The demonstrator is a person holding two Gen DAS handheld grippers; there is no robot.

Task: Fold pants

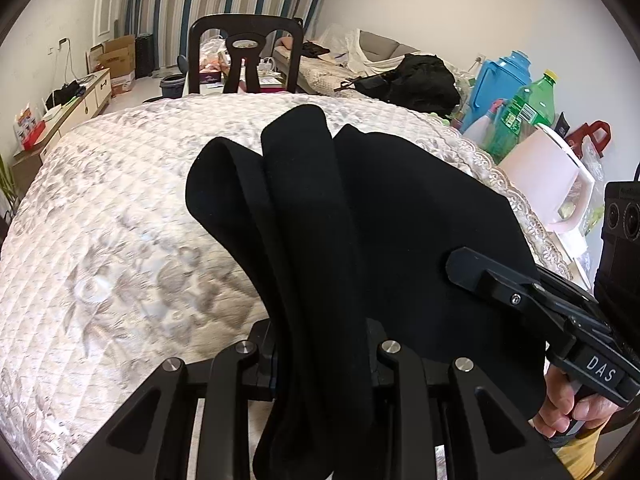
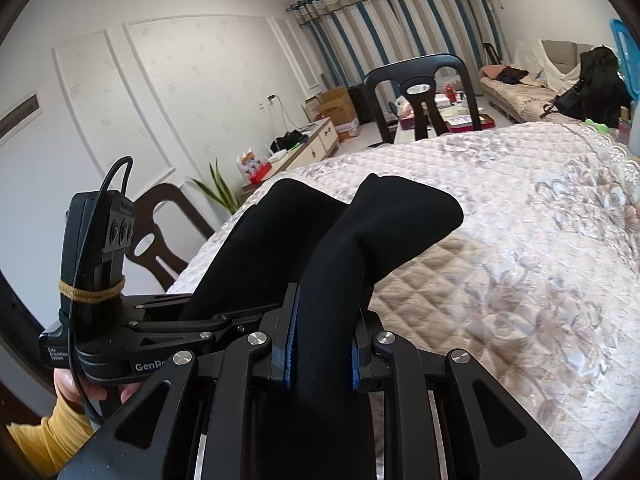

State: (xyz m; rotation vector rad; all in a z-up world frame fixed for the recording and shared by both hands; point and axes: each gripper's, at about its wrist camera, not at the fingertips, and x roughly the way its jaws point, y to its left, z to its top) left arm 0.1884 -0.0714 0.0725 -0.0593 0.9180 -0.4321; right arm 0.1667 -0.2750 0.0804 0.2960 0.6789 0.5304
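The black pants [image 1: 360, 216] are held up above a quilted floral tablecloth [image 1: 100, 240], bunched in folds. My left gripper [image 1: 320, 344] is shut on a fold of the pants that hangs down between its fingers. My right gripper [image 2: 322, 340] is shut on another thick fold of the pants [image 2: 340, 248], its blue pads [image 2: 290, 344] pressed on the cloth. The right gripper also shows in the left wrist view [image 1: 492, 280], clamped on the pants' right edge. The left gripper shows in the right wrist view [image 2: 168, 320], at the left beside the pants.
A black chair [image 1: 244, 56] stands at the table's far side. Bottles, a blue jug [image 1: 500, 80] and a pink container [image 1: 548, 168] crowd the right edge. A brown chair [image 2: 160, 236] stands to the left. A sofa with a black bag [image 1: 420, 76] lies behind.
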